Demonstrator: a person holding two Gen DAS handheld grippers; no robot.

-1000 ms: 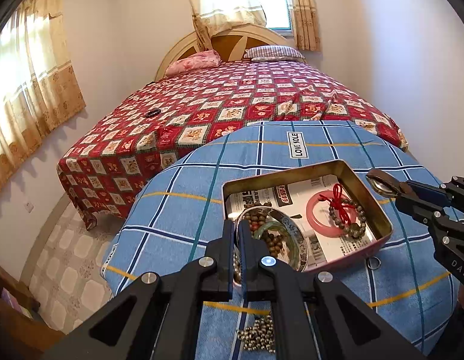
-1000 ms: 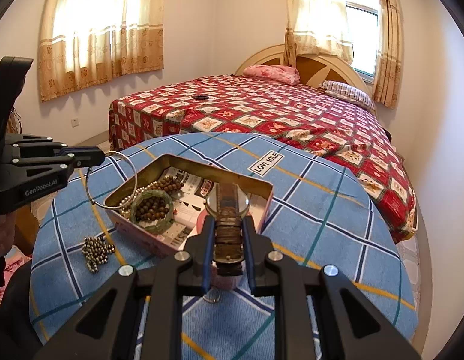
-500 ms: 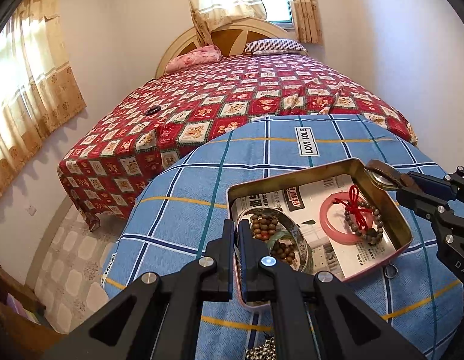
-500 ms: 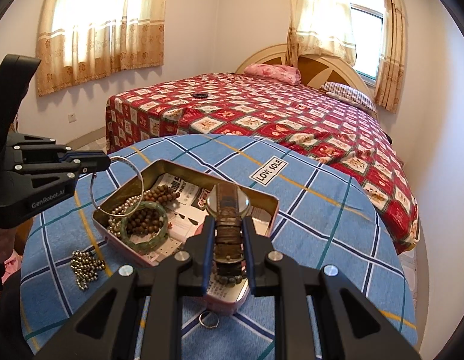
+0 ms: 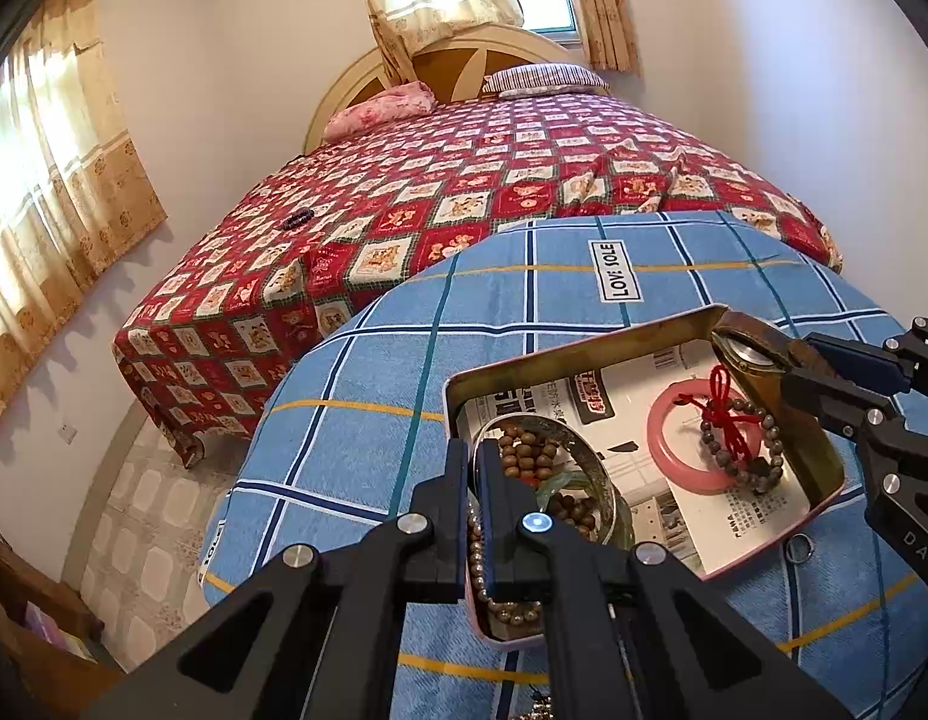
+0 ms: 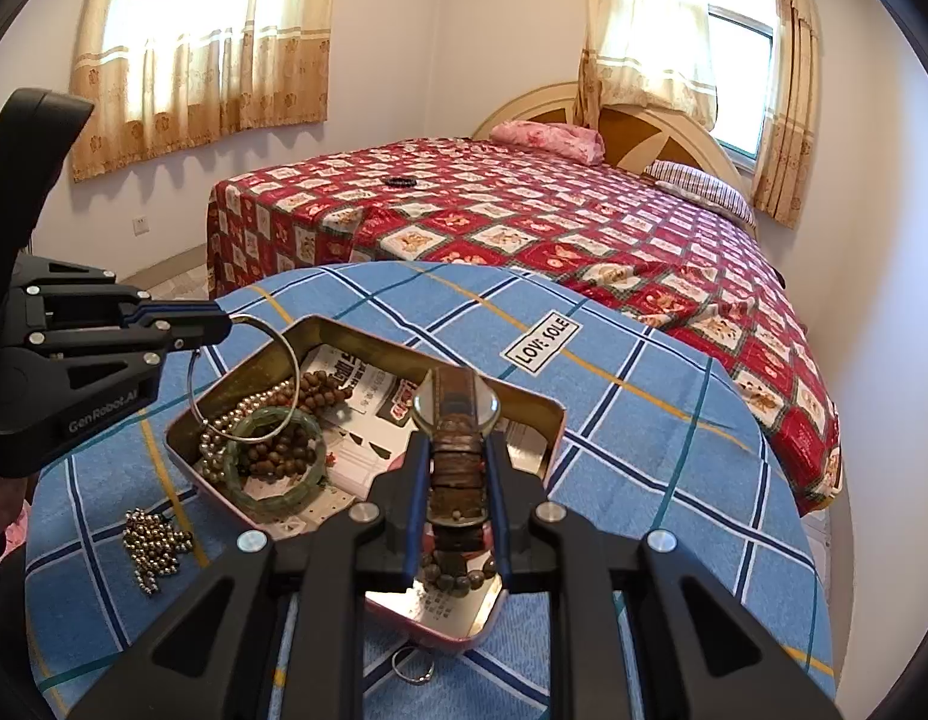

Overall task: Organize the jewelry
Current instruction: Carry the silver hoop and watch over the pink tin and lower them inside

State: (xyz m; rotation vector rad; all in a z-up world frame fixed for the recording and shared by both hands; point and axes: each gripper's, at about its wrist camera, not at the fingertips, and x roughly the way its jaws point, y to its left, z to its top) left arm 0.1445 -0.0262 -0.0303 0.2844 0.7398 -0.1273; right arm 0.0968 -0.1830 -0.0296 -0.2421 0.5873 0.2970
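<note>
Blue plaid tablecloth point(image 5: 368, 420) beside bed point(image 5: 464, 180)

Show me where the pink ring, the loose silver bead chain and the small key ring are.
pink ring point(image 5: 664, 443): left wrist view, left side of band.
silver bead chain point(image 6: 153, 546): right wrist view, middle of pile.
small key ring point(image 6: 412, 668): right wrist view, its loop.

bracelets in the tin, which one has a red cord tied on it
The dark bead bracelet lying on the pink bangle. It alone carries a red knotted cord; the brown wooden beads and green bangle have none.
</note>
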